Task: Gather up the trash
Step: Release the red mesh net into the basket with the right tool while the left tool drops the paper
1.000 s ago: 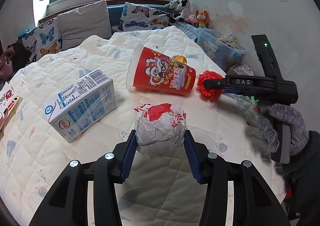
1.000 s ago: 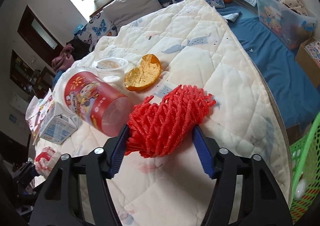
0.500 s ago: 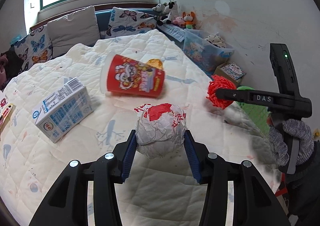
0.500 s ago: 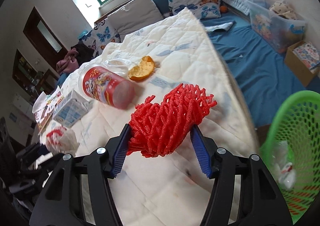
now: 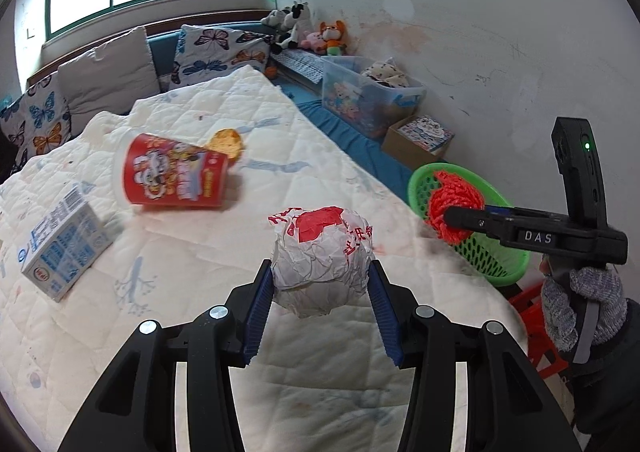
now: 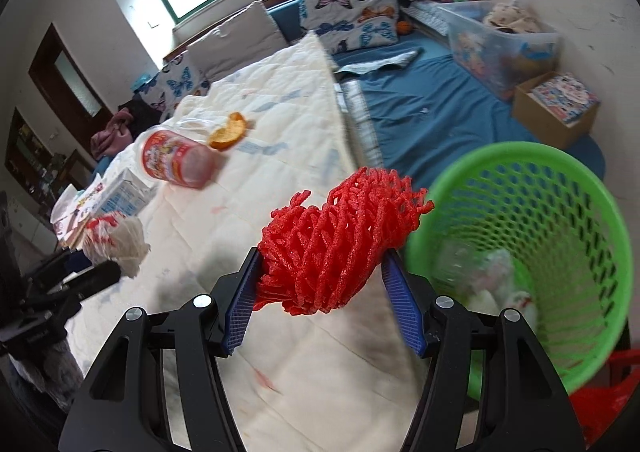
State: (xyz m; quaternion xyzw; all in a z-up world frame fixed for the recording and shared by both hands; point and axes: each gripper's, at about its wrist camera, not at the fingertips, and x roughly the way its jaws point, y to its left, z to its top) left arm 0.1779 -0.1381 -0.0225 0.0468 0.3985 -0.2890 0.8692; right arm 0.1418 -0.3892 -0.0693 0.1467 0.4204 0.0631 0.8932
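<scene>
My left gripper (image 5: 320, 284) is shut on a crumpled white and red paper wrapper ball (image 5: 322, 256) and holds it above the quilted table (image 5: 280, 352). My right gripper (image 6: 320, 284) is shut on a red foam fruit net (image 6: 340, 248), held at the table's right edge beside the green mesh basket (image 6: 520, 180). The basket has white trash at its bottom. In the left wrist view the net (image 5: 454, 204) sits in front of the basket (image 5: 420, 180). The wrapper ball also shows in the right wrist view (image 6: 116, 242).
On the table lie a red paper cup (image 5: 172, 176) on its side, a blue and white milk carton (image 5: 64, 248) and an orange peel (image 5: 228, 142). Beyond the table are a blue mat (image 6: 440, 112), a plastic toy bin (image 5: 368, 96), a cardboard box (image 5: 420, 140) and cushions.
Both grippers have swung right toward the table's edge with their loads. The green basket has come into view, and the red net is now beside its rim.
</scene>
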